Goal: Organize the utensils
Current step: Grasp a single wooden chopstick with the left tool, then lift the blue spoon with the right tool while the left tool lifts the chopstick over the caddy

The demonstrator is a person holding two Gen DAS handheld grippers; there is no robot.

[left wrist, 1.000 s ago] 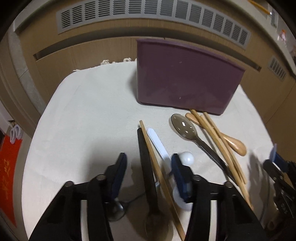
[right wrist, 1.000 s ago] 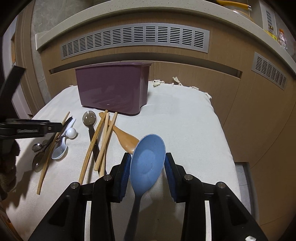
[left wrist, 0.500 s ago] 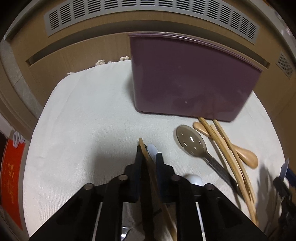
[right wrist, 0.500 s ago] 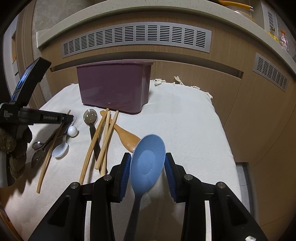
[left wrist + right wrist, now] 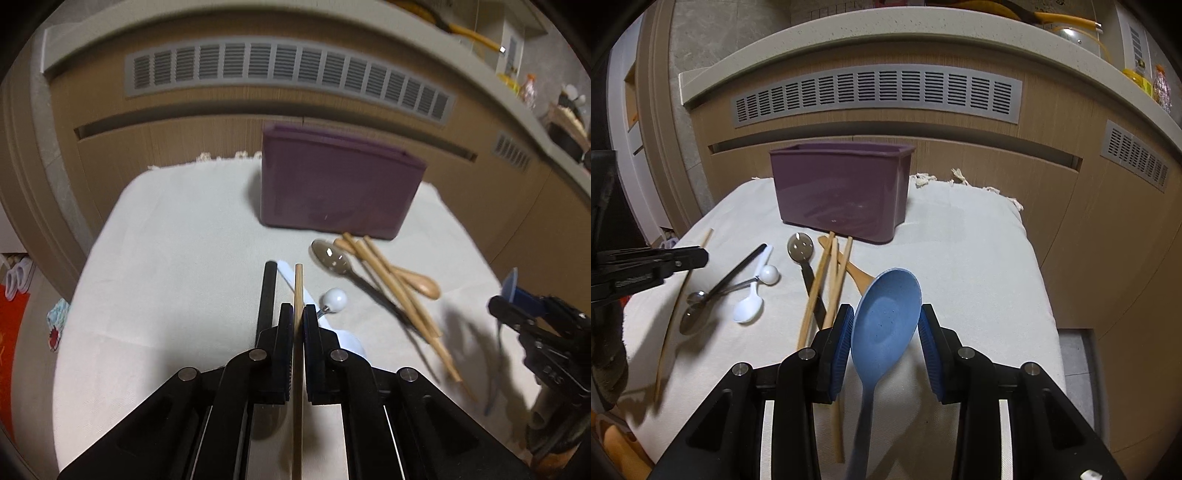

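Observation:
My left gripper (image 5: 298, 314) is shut on a single wooden chopstick (image 5: 298, 284), which hangs above the white cloth (image 5: 177, 295) with its tip pointing at the purple bin (image 5: 332, 192). From the right wrist view the same chopstick (image 5: 674, 317) slants down from the left gripper (image 5: 698, 258). My right gripper (image 5: 886, 325) is shut on the bowl of a blue spoon (image 5: 886, 310), whose handle runs back under the camera. The purple bin (image 5: 842, 195) stands upright at the far side of the cloth.
On the cloth lie a black-handled spoon (image 5: 738, 269), a white plastic spoon (image 5: 750, 308), a white-ball-ended utensil (image 5: 770, 274), a dark-handled spoon (image 5: 800, 246), several wooden chopsticks (image 5: 820, 280) and a wooden spoon (image 5: 424, 286). A wooden cabinet with vents stands behind.
The left gripper has closed on the wooden chopstick and lifted it off the cloth, pulling back from the bin. The right gripper has risen a little with the blue spoon.

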